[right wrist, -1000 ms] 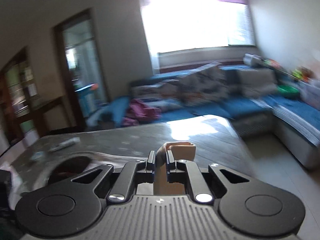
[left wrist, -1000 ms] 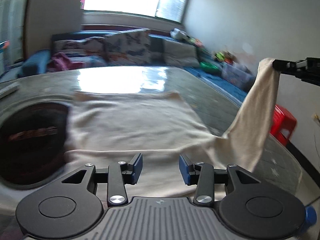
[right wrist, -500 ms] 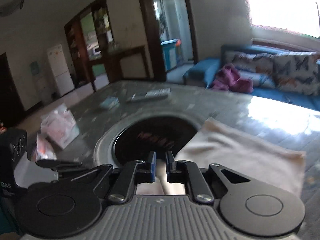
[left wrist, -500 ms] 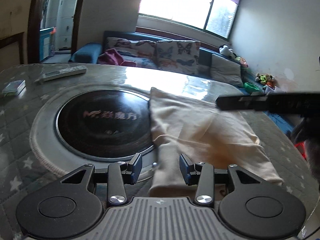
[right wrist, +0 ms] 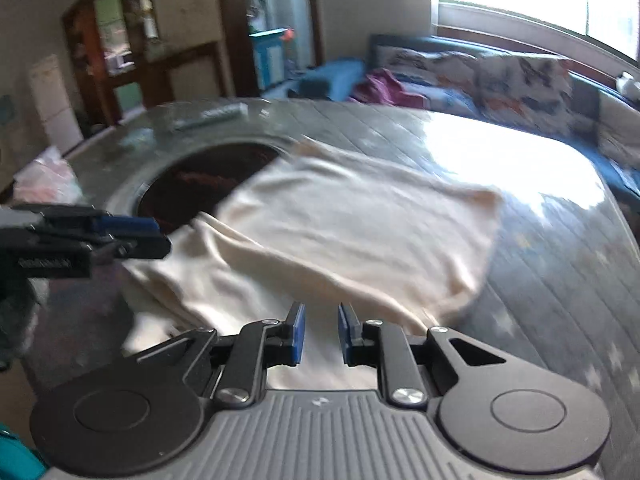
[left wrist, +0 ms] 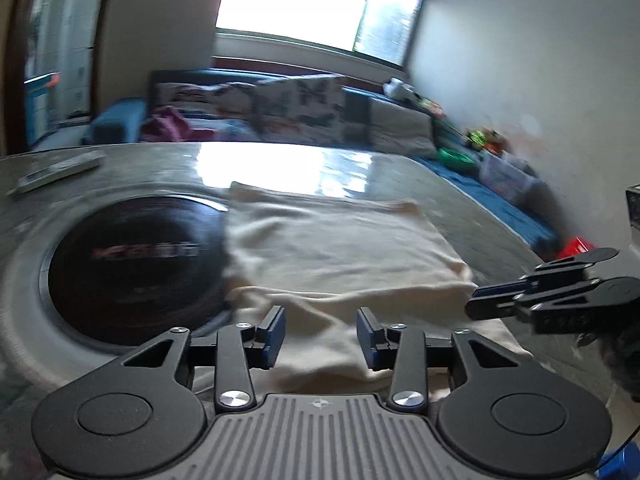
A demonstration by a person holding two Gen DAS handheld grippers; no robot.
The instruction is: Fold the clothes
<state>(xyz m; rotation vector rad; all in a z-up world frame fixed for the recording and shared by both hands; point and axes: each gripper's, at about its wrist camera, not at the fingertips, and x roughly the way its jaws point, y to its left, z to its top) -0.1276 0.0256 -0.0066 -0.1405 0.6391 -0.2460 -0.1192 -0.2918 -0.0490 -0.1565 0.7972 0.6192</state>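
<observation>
At the far left of the left wrist view a remote control [left wrist: 56, 171] lies on the grey table [left wrist: 460, 200], and nearer the camera a round black induction hob [left wrist: 132, 260] is set into the tabletop inside a pale ring. The cream garment [left wrist: 340, 248] lies folded just right of the hob, its left edge overlapping the hob's rim, an upper layer doubled over a lower one that runs to the near table edge. The left gripper [left wrist: 320, 334] hovers low over the garment's near edge with its blue-padded jaws spread wide and nothing between them. To its right the right gripper [left wrist: 500, 300] reaches in from the side, just beside the garment's right edge. In the right wrist view the right gripper [right wrist: 320, 334] has a narrower gap between its pads, released, with cloth showing below the gap; the frame is blurred, so whether the pads [right wrist: 298, 332] touch the fabric is hard to say. Behind the table a blue sofa [left wrist: 280, 112] carries patterned cushions.
</observation>
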